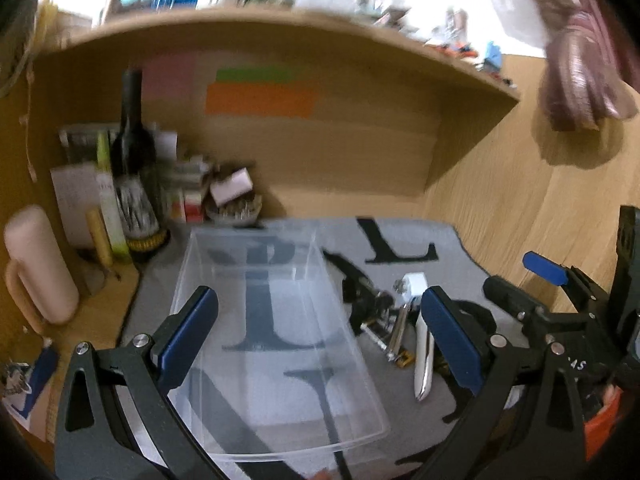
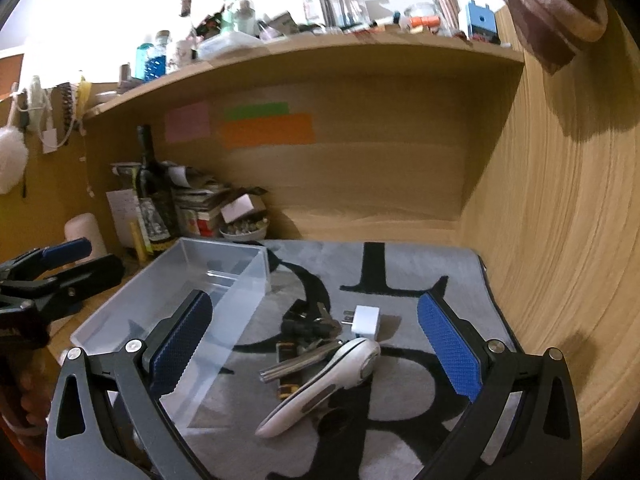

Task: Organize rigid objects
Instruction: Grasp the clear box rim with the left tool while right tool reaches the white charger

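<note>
The right gripper point(image 2: 316, 344) hangs with its 2 blue-padded jaws spread wide and holding nothing, aimed down at a small heap of rigid objects. Between and just beyond its jaws lie a white handheld tool point(image 2: 320, 388) with a long curved body, a white plug adapter point(image 2: 366, 322) standing just behind it, a silver metal bar point(image 2: 298, 364), and a dark bunch that may be keys point(image 2: 310, 322), though it is too small to be sure. All of these rest on a grey mat point(image 2: 420, 280) printed with large black letters.

The left gripper point(image 1: 316, 332) also has its 2 jaws wide apart and empty. It hovers above a clear plastic bin point(image 1: 280, 360), which sits on the mat just to the left of the heap. This view is blurred.

The bin appears empty, so the sorting looks to be at its start: nothing is stowed and every item in the heap is left to move.

Both grippers point forward and downward, side by side, left over the bin, right over the heap. Behind stand a dark wine bottle point(image 2: 150, 196) and a cluttered wooden shelf point(image 2: 320, 52).
</note>
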`<state>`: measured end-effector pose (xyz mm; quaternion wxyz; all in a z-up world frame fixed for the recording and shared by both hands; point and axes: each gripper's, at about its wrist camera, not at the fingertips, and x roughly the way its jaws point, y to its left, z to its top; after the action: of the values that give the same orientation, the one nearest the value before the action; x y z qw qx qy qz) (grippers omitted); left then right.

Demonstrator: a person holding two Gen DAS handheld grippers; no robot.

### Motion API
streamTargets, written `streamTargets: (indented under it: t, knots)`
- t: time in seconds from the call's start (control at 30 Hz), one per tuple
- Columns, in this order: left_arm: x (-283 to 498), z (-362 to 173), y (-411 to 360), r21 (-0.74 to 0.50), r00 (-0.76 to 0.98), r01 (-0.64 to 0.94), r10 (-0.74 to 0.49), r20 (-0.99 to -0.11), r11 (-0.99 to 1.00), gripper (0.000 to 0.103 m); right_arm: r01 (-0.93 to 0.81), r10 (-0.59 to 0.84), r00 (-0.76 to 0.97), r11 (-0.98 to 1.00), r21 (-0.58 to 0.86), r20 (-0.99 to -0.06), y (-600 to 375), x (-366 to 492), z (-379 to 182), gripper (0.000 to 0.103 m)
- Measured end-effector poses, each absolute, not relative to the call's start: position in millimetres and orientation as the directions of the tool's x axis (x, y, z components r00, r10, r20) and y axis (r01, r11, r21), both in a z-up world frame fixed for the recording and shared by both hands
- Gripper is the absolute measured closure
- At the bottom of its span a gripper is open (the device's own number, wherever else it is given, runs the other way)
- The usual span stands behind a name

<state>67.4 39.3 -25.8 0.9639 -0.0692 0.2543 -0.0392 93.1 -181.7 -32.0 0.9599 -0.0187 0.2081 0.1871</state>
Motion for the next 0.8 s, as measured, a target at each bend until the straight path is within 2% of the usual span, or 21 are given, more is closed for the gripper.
streamTargets:
  t: [0.13, 0.2, 0.27, 0.4, 0.5, 0.7, 0.8]
  knots:
    - [86, -39, 65, -0.193, 0.820, 0.020, -0.127, -0.559, 0.981, 0.000, -0.346, 0.326, 0.835, 0.937, 0.037, -0.443, -183, 109, -41, 0.000]
    - [92, -45, 77, -0.166, 0.804, -0.023, -0.080, -0.590, 0.986, 0.002, -0.339, 0.314, 0.830, 0.940, 0.031, -0.462, -183, 116, -45, 0.000]
    - [97, -48, 89, -0.132, 0.785, -0.063, -0.033, -0.619, 0.989, 0.017, -0.329, 0.298, 0.825, 0.944, 0.021, -0.481, -183, 124, -49, 0.000]
    - [106, -56, 113, -0.102, 0.744, -0.112, 0.015, -0.668, 0.988, 0.021, -0.332, 0.296, 0.801, 0.943, 0.025, -0.521, -184, 136, -55, 0.000]
    - [113, -60, 128, -0.078, 0.719, -0.140, 0.047, -0.693, 0.987, 0.029, -0.326, 0.294, 0.788, 0.945, 0.038, -0.541, -187, 144, -57, 0.000]
    - [127, -68, 148, -0.096, 0.659, -0.133, 0.016, -0.752, 0.986, 0.038, -0.298, 0.266, 0.769, 0.954, 0.043, -0.581, -195, 159, -63, 0.001]
    - [139, -75, 148, -0.099, 0.623, -0.104, -0.012, -0.782, 0.990, 0.047, -0.280, 0.228, 0.767, 0.960, 0.007, -0.600, -199, 163, -65, 0.004]
